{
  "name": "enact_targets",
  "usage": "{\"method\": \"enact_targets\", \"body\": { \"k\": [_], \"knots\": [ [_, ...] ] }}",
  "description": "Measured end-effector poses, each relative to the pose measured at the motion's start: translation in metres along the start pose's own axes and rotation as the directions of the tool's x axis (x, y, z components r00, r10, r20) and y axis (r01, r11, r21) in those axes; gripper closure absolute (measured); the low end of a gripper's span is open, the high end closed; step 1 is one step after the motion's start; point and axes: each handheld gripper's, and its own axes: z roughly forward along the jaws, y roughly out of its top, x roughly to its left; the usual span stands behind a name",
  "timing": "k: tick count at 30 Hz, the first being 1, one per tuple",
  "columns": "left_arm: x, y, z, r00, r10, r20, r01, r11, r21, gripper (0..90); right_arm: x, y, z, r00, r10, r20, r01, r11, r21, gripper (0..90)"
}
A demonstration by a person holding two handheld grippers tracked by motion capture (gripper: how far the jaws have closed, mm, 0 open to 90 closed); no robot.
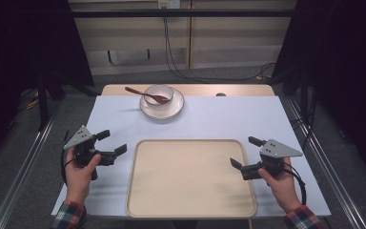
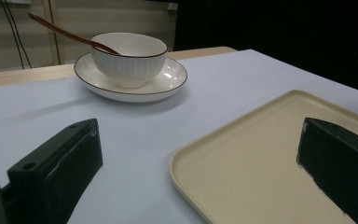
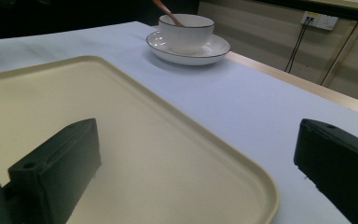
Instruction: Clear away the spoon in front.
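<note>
In the high view, a white bowl (image 1: pixel 159 95) sits on a white plate (image 1: pixel 174 109) at upper centre of the frame, on the far part of the table (image 1: pixel 219 119). A brown spoon (image 1: pixel 145 95) lies in the bowl, its handle sticking out over the rim toward the upper left. What else the bowl holds cannot be told.

A beige tray (image 1: pixel 190 179) fills the lower centre, with nothing on it.

The left gripper (image 1: pixel 115 142) is at the lower left, just beside the tray's left edge; its jaws are wide apart and grip nothing. The right gripper (image 1: pixel 246 152) is at the lower right, over the tray's right edge, jaws likewise spread wide and holding nothing. Both are well apart from the bowl.
</note>
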Motion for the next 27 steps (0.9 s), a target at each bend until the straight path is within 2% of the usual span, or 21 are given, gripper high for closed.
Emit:
{"method": "enact_targets", "body": {
  "k": [3, 6, 9, 12, 13, 14, 15, 20, 22, 23, 24, 25, 27],
  "knots": [
    [0.002, 0.003, 0.006, 0.9999, -0.015, 0.005, 0.015, 0.9999, -0.008, 0.0, 0.004, 0.0, 0.0, 0.9996, -0.018, -0.021, 0.018, 1.0, 0.007, 0.2],
    [0.007, 0.008, 0.011, 1.0, -0.004, -0.006, 0.004, 0.9999, -0.01, 0.0, 0.006, -0.001, 0.0, 0.9996, -0.01, -0.025, 0.011, 1.0, 0.014, 0.2],
    [0.011, 0.012, 0.017, 0.9993, -0.036, -0.014, 0.035, 0.9991, -0.021, 0.0, 0.006, -0.001, 0.0, 0.9994, -0.015, -0.03, 0.016, 1.0, 0.018, 0.2],
    [0.014, 0.016, 0.021, 0.9992, -0.033, -0.021, 0.032, 0.9994, -0.016, 0.0, 0.006, -0.001, 0.0, 0.9993, -0.013, -0.034, 0.014, 1.0, 0.016, 0.4],
    [0.017, 0.019, 0.026, 0.9987, -0.048, -0.018, 0.048, 0.9988, -0.014, 0.0, 0.007, -0.001, 0.0, 0.9992, -0.012, -0.037, 0.012, 1.0, 0.018, 0.4],
    [0.017, 0.019, 0.026, 0.9987, -0.048, -0.018, 0.048, 0.9988, -0.014, 0.0, 0.007, -0.001, 0.0, 0.9992, -0.012, -0.037, 0.012, 1.0, 0.018, 0.4],
    [0.019, 0.023, 0.031, 0.9979, -0.053, -0.036, 0.053, 0.9985, -0.013, 0.0, 0.008, -0.001, 0.0, 0.9994, -0.013, -0.032, 0.013, 1.0, 0.017, 0.4],
    [0.024, 0.031, 0.043, 0.9974, -0.068, -0.026, 0.067, 0.9976, -0.019, 0.0, 0.009, 0.0, -0.002, 0.999, -0.016, -0.042, 0.017, 1.0, 0.016, 0.4],
    [0.025, 0.033, 0.047, 0.9965, -0.07, -0.046, 0.069, 0.9975, -0.016, 0.0, 0.009, 0.0, -0.002, 0.9987, -0.024, -0.044, 0.024, 1.0, 0.018, 0.4],
    [0.027, 0.033, 0.05, 0.997, -0.07, -0.032, 0.07, 0.9975, -0.016, 0.0, 0.009, 0.0, -0.003, 0.9989, -0.021, -0.042, 0.022, 1.0, 0.018, 0.4],
    [0.027, 0.033, 0.05, 0.997, -0.07, -0.032, 0.07, 0.9975, -0.016, 0.0, 0.009, 0.0, -0.003, 0.9989, -0.021, -0.042, 0.022, 1.0, 0.018, 0.4],
    [0.028, 0.035, 0.054, 0.9958, -0.075, -0.052, 0.074, 0.9971, -0.014, 0.0, 0.01, 0.0, -0.003, 0.9992, -0.018, -0.037, 0.018, 1.0, 0.012, 0.4],
    [0.03, 0.037, 0.059, 0.9957, -0.082, -0.043, 0.082, 0.9965, -0.019, 0.0, 0.01, 0.0, -0.004, 0.9991, -0.017, -0.038, 0.017, 1.0, 0.012, 0.4]
  ]
}}
